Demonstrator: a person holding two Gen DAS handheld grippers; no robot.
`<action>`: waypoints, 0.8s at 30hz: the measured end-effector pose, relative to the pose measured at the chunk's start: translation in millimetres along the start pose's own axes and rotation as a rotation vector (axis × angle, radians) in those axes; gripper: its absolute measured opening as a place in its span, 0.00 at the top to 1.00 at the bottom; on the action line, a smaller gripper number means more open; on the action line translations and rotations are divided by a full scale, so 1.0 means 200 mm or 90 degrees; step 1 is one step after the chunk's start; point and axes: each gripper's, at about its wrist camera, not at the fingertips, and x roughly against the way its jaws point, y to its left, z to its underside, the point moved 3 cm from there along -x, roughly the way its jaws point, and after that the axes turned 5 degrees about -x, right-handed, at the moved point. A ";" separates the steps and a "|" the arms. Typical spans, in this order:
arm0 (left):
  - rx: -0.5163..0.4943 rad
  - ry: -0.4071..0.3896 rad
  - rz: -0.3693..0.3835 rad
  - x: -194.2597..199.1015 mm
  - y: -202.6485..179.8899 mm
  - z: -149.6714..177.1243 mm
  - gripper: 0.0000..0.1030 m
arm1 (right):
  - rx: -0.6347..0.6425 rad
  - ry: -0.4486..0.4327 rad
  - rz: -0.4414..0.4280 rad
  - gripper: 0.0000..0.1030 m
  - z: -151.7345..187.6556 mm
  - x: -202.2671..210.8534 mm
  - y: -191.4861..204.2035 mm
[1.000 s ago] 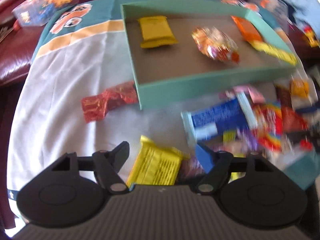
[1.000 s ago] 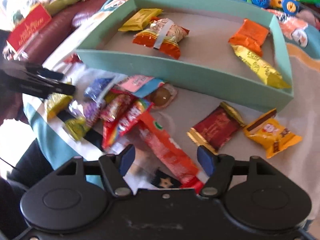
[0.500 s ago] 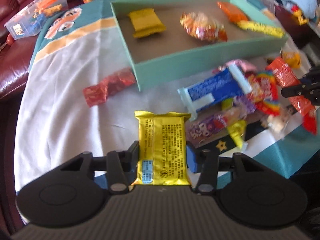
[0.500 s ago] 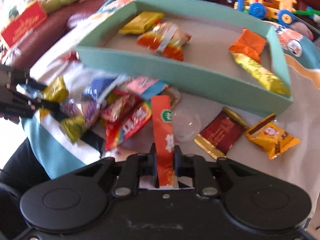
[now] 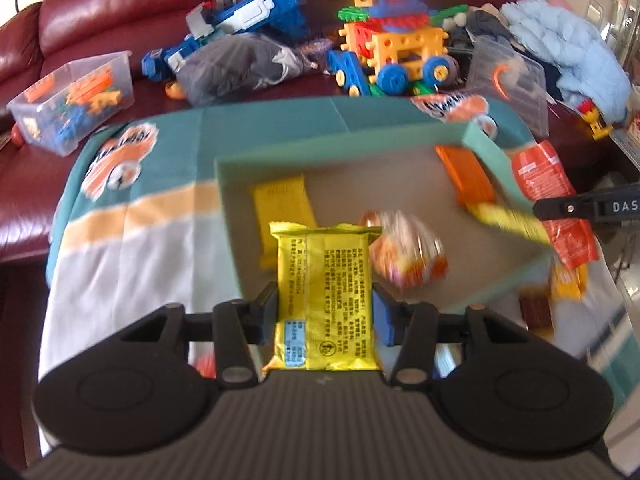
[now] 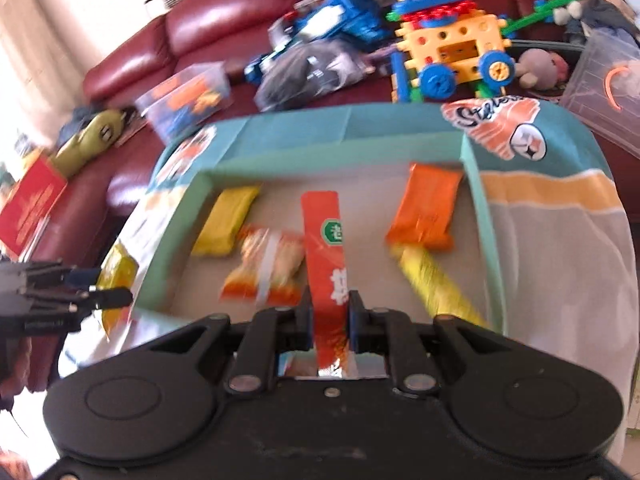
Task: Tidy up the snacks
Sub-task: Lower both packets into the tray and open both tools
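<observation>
Snacks are now clamped in both your grippers: the left gripper (image 5: 325,312) has closed on the yellow packet (image 5: 325,300), the right gripper (image 6: 329,314) on the orange stick (image 6: 326,264), both lifted off the table (over the green box (image 5: 230,200)), ready to drop.

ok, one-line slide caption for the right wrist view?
Right gripper holds a long orange snack packet over the teal box of snacks.

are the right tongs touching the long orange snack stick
Touching. In the right wrist view the right tongs are shut on the orange snack stick, both pads pressed against its sides, and it is held above the teal box.
</observation>
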 end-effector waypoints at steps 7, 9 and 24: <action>0.023 0.018 -0.005 -0.40 0.04 -0.30 0.55 | -0.036 -0.001 0.037 0.85 -0.31 -0.36 -0.11; 0.028 0.022 -0.007 -0.48 0.05 -0.35 0.55 | -0.038 0.003 0.046 0.85 -0.35 -0.45 -0.11; 0.026 0.009 -0.063 -0.51 0.03 -0.37 0.02 | -0.020 -0.020 0.054 0.07 -0.40 -0.52 -0.10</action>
